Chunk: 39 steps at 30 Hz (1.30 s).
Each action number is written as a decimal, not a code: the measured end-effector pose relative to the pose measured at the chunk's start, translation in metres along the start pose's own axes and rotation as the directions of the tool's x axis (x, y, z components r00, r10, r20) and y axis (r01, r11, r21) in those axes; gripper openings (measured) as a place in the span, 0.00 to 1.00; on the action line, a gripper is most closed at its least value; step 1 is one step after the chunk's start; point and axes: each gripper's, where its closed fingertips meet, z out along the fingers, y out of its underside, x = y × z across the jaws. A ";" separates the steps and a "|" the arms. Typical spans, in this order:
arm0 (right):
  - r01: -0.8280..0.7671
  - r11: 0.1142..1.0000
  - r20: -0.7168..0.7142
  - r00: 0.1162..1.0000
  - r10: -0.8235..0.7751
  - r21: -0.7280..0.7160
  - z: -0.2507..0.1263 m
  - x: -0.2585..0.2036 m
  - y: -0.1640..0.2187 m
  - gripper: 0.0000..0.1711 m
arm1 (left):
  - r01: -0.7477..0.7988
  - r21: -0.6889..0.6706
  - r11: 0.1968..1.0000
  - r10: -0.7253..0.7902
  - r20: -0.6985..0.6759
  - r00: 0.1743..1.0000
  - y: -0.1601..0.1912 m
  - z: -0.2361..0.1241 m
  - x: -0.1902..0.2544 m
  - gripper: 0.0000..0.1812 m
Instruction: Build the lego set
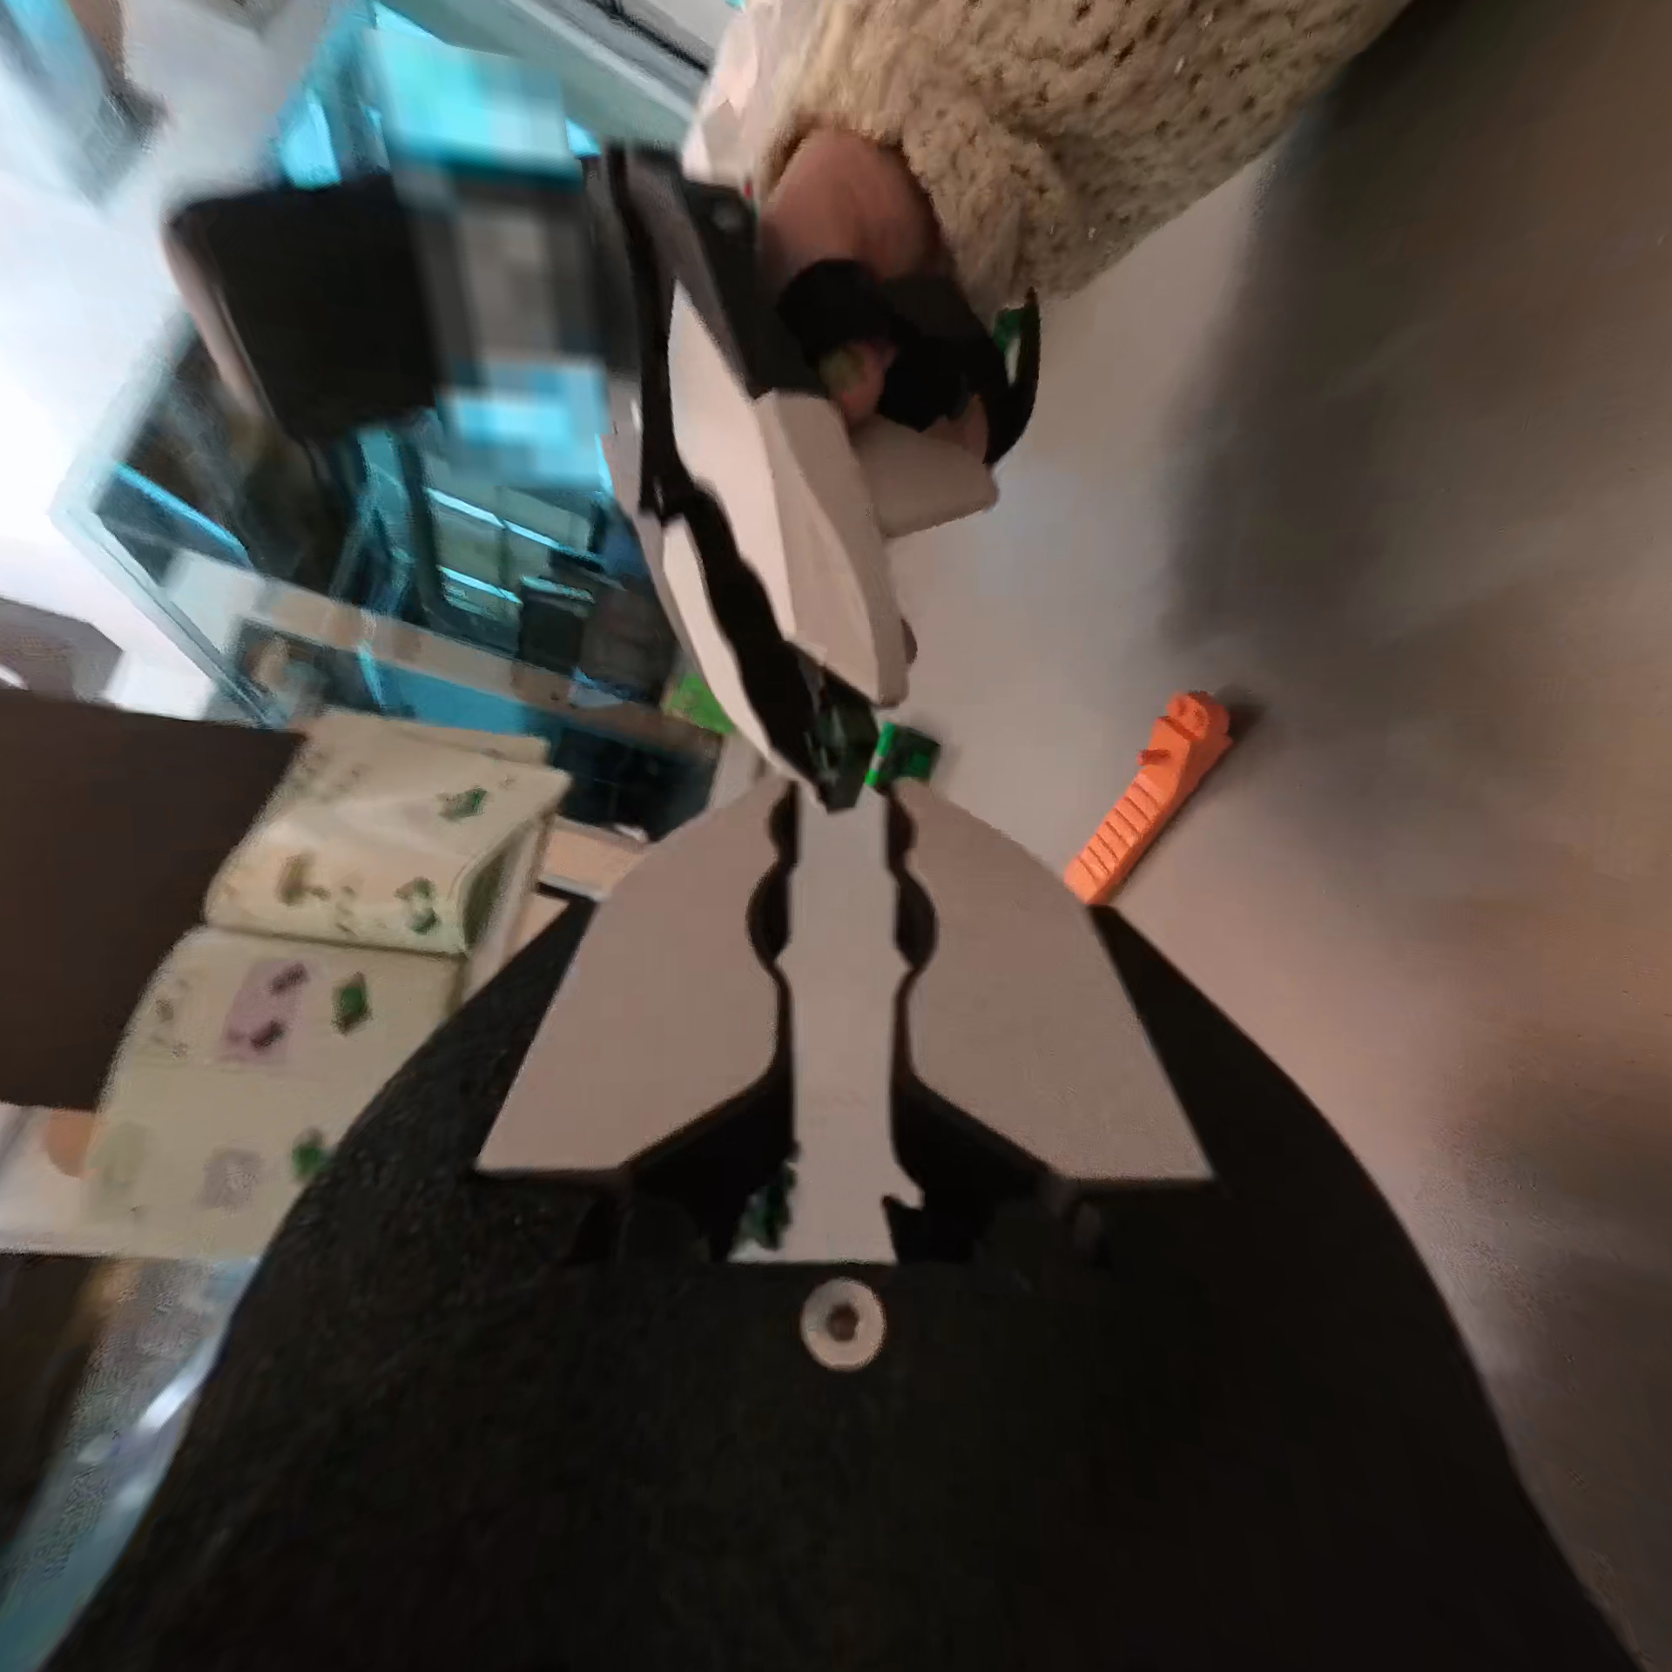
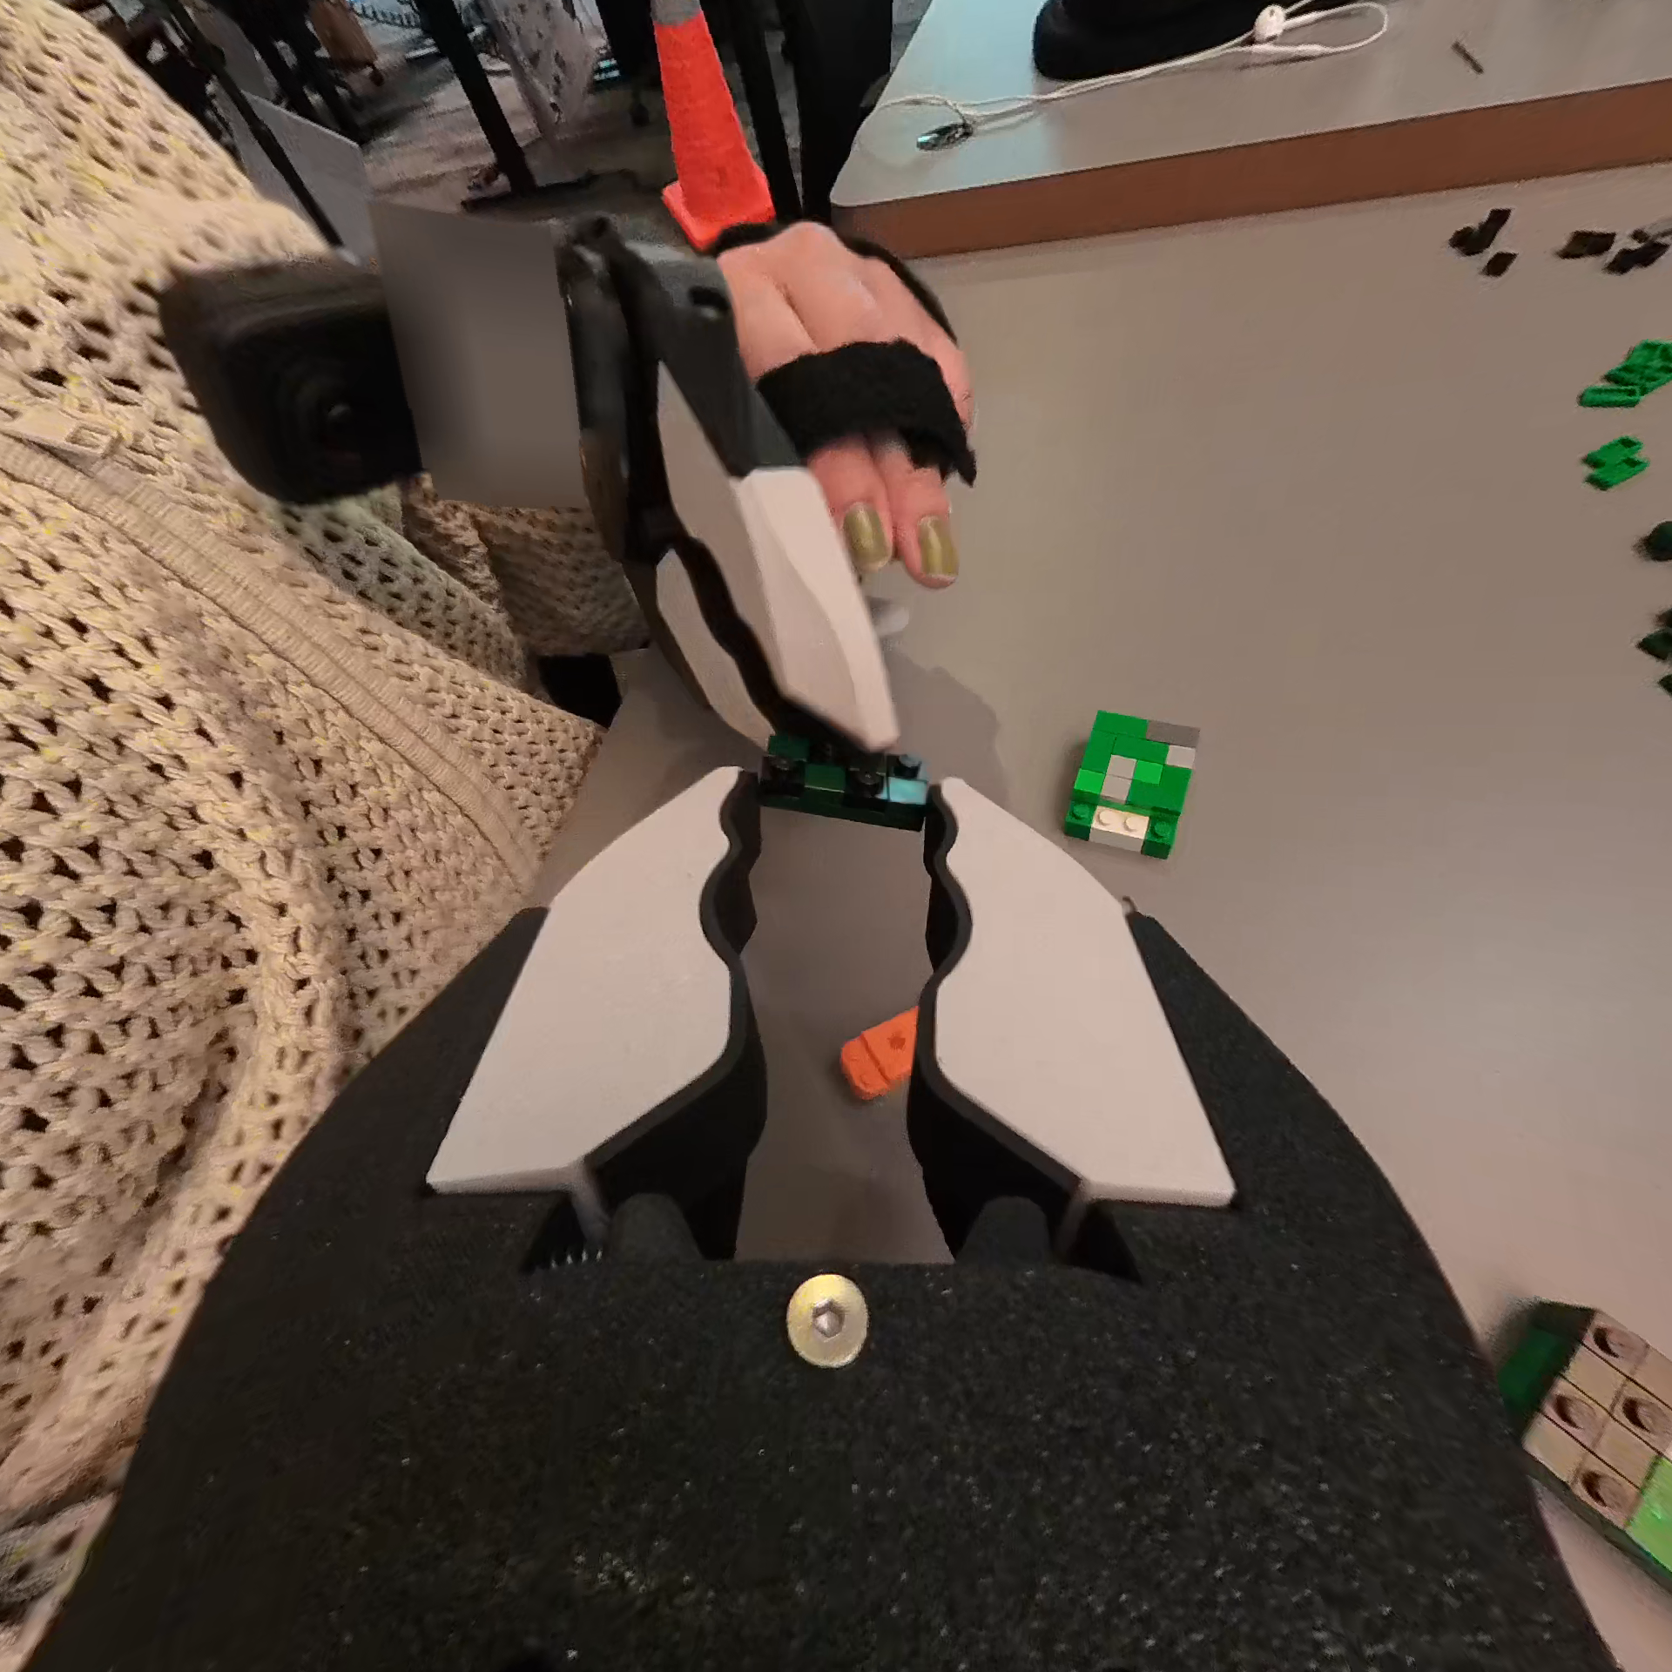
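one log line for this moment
right gripper: holding dark green brick piece | left gripper: pressing down on it | orange tool: on table

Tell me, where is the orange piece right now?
The orange piece lies flat on the grey table; in the right wrist view it shows between that gripper's fingers, nearer than the held dark green assembly.

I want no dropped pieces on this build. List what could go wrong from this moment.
1. The right gripper pinches the dark green assembly only at its fingertips. The left gripper meets it from above, so a push off-centre could twist it or pop it out.
2. If it slips, it may land on the orange brick separator lying beneath and bounce, or break apart.
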 end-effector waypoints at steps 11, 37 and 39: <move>0.007 1.000 -0.108 0.994 -0.004 0.027 -0.004 0.025 0.023 0.20 | 0.471 -0.462 0.751 -0.638 -0.326 0.698 0.109 -0.009 0.045 0.47; 0.313 0.948 -0.194 0.935 -0.298 0.051 0.007 0.041 0.021 0.20 | 0.709 -0.234 0.665 -0.741 -0.319 0.591 0.061 0.005 0.029 0.20; 0.313 0.949 -0.199 0.933 -0.300 0.039 0.007 0.042 0.021 0.20 | 0.728 -0.223 0.648 -0.755 -0.318 0.574 0.057 0.005 0.028 0.20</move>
